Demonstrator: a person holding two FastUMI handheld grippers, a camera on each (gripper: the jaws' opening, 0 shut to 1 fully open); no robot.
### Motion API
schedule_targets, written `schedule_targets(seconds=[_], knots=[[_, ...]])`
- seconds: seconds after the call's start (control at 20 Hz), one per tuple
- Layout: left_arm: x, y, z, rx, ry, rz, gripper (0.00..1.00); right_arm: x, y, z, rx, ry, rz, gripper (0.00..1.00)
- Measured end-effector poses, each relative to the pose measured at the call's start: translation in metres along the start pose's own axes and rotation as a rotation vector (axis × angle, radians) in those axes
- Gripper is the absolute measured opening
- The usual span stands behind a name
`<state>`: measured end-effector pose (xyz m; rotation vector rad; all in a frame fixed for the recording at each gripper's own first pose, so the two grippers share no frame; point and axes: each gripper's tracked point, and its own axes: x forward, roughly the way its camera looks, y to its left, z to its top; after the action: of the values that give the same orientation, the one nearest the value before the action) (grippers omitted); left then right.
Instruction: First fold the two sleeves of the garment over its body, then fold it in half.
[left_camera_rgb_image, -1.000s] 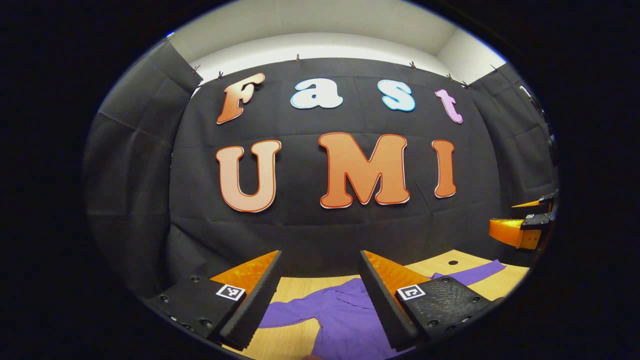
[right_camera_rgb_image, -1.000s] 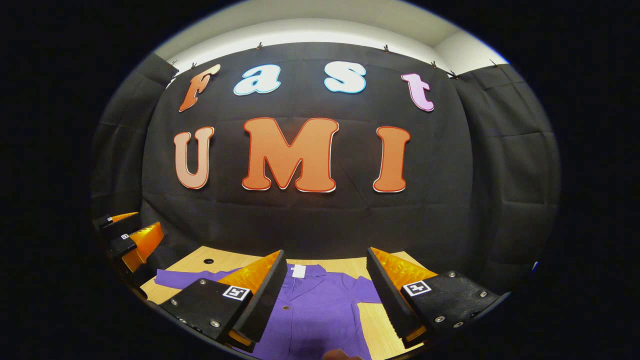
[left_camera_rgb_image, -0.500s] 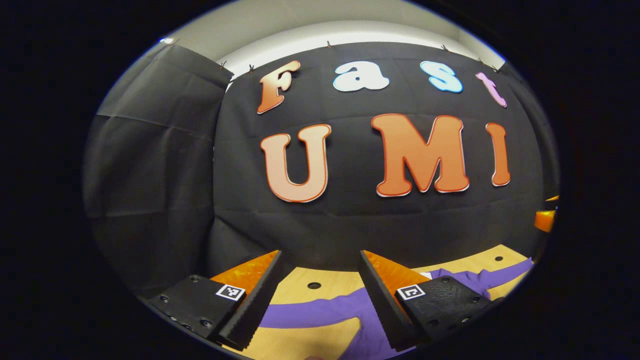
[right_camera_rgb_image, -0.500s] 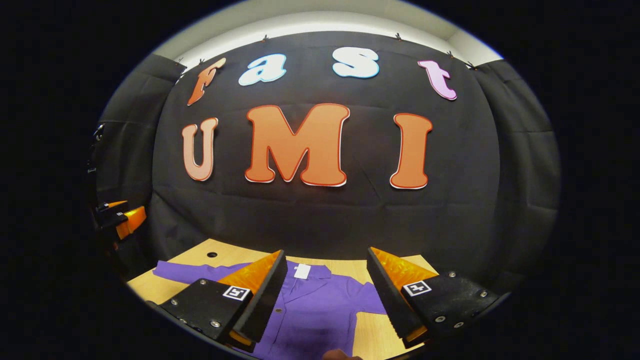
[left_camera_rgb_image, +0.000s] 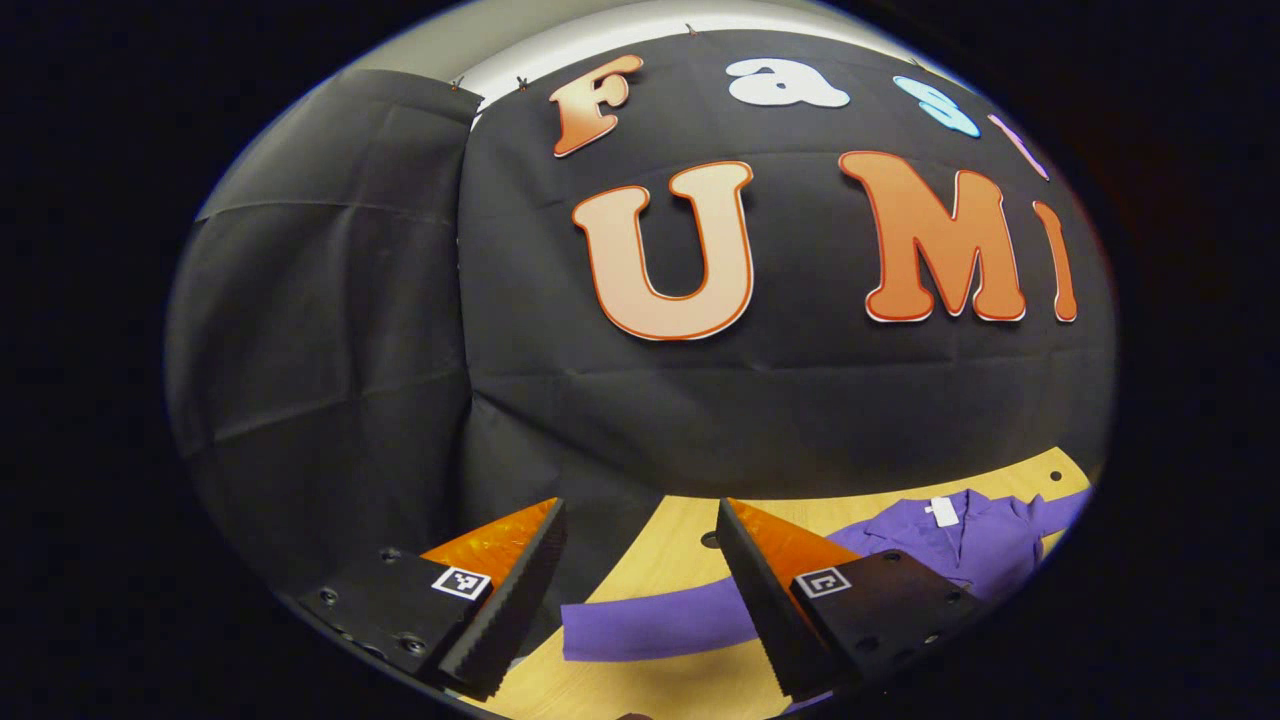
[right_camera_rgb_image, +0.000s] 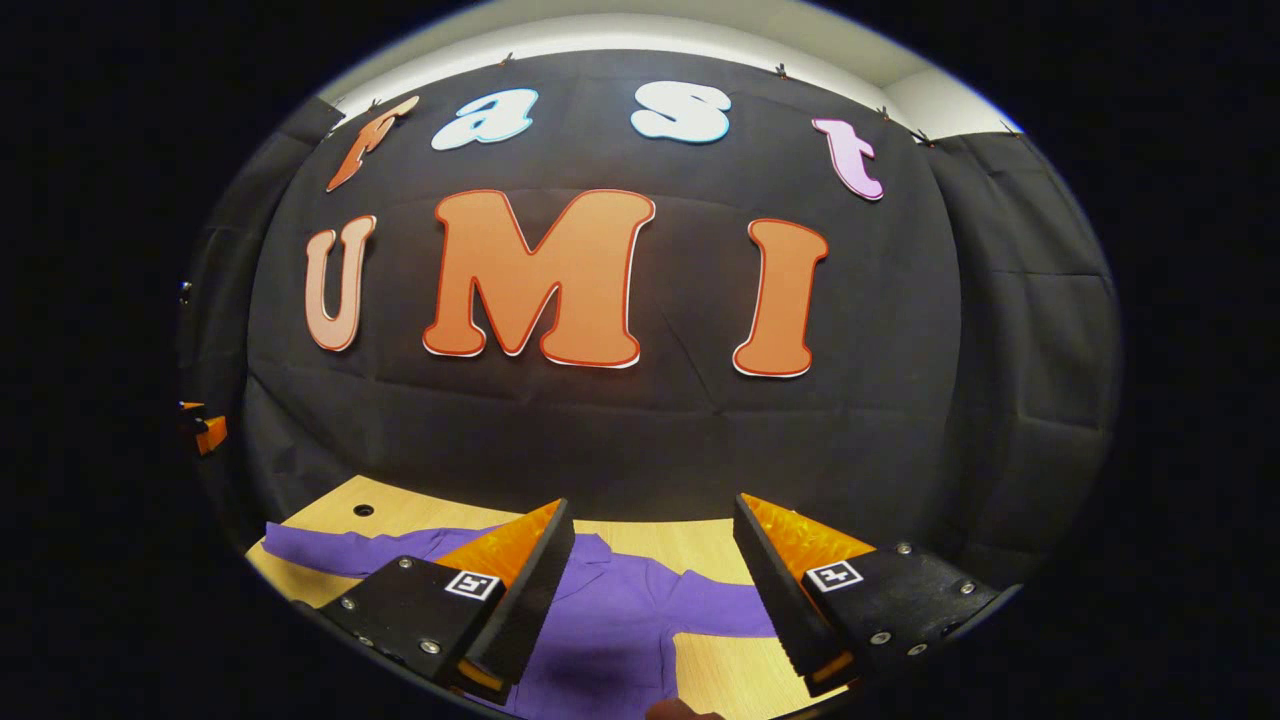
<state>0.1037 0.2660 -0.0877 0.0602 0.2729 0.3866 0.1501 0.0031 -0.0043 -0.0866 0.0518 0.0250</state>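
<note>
Purple garment (left_camera_rgb_image: 960, 545) lies flat on the wooden table (left_camera_rgb_image: 670, 540), unfolded. Left gripper view: one sleeve (left_camera_rgb_image: 650, 625) stretches straight out across the tabletop toward the table's edge, cuff end lying between the fingers' line of sight; collar with a white tag (left_camera_rgb_image: 943, 511) sits farther right. Right gripper view: garment body (right_camera_rgb_image: 610, 630) spreads under the gripper, the far sleeve (right_camera_rgb_image: 330, 548) running off to the left, the near sleeve (right_camera_rgb_image: 720, 620) out to the right; a small hole (right_camera_rgb_image: 363, 510) shows in the table near the far sleeve.

Left gripper (left_camera_rgb_image: 640, 590): jaws spread wide, nothing between them, hanging above the sleeve without touching it. Right gripper (right_camera_rgb_image: 650, 585): jaws also spread wide, nothing gripped, above the garment's chest, no contact visible. A bit of the left gripper peeks in at the left edge of the right gripper view (right_camera_rgb_image: 205, 432), well apart from the right one
</note>
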Motion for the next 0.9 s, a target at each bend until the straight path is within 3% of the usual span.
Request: schedule_targets(seconds=[0.2, 0.45, 0.75, 0.9], knots=[[-0.013, -0.023, 0.025, -0.037, -0.088, -0.064, 0.94, 0.018, -0.039, -0.030, -0.014, 0.072, -0.086, 0.95], [-0.037, -0.057, 0.040, -0.041, -0.134, -0.096, 0.94, 0.044, -0.123, -0.094, 0.011, 0.225, -0.204, 0.95], [-0.074, -0.109, 0.065, -0.023, -0.178, -0.135, 0.94, 0.069, -0.236, -0.214, 0.125, 0.558, -0.308, 0.96], [-0.089, -0.132, 0.069, -0.005, -0.177, -0.144, 0.94, 0.077, -0.266, -0.263, 0.244, 0.717, -0.333, 0.96]])
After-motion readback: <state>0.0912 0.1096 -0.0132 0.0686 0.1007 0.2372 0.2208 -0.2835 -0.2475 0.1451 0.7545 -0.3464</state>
